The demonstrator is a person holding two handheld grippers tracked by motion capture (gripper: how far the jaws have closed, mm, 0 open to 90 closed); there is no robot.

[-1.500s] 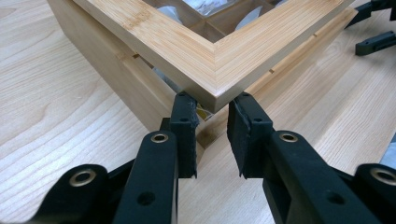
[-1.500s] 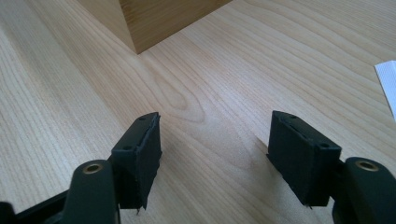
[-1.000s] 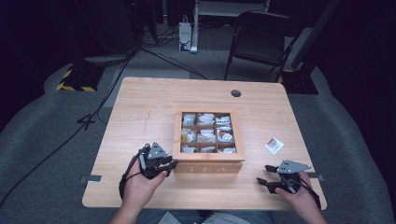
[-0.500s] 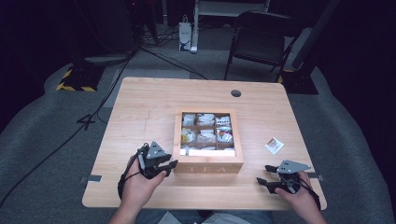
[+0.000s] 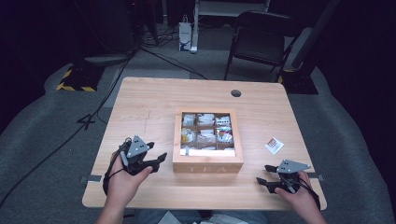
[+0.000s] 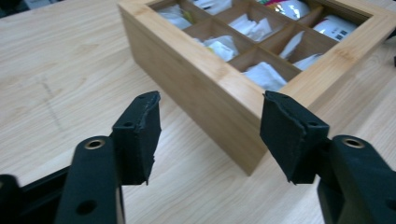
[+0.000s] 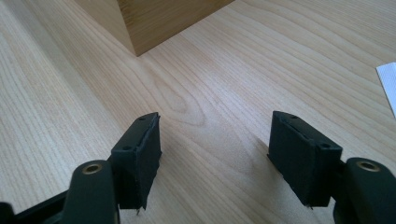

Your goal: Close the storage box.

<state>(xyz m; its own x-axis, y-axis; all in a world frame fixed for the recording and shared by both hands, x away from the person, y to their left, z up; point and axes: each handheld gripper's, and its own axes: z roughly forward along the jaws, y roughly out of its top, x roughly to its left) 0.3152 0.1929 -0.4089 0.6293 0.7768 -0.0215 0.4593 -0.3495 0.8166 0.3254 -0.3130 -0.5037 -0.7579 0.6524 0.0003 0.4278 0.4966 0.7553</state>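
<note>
Pale wood grain covers the tabletop [image 5: 140, 107], which takes up the middle of the high view. At its centre sits a wooden tea box [image 5: 208, 140], lid off or open, its compartments holding white and coloured tea packets [image 5: 205, 119]; in the left gripper view the box's near corner stands just beyond the jaws, upper right of the frame. The left hand-held gripper [image 5: 156, 161] lies at lower left of the high view, just beside the box's left wall, jaws wide apart and holding nothing. The right hand-held gripper [image 5: 265, 174] rests at lower right, near the tabletop's front edge and well apart from the box, also wide open and empty. A small loose sachet [image 5: 274, 145] lies on bare wood right of the box. Judgement: the step in hand is the left approach to the box. To do it well, keep the jaws fully spread, square them to the wall or chosen packet, descend straight, and close only once the pads bracket the target, avoiding neighbouring packets.
</note>
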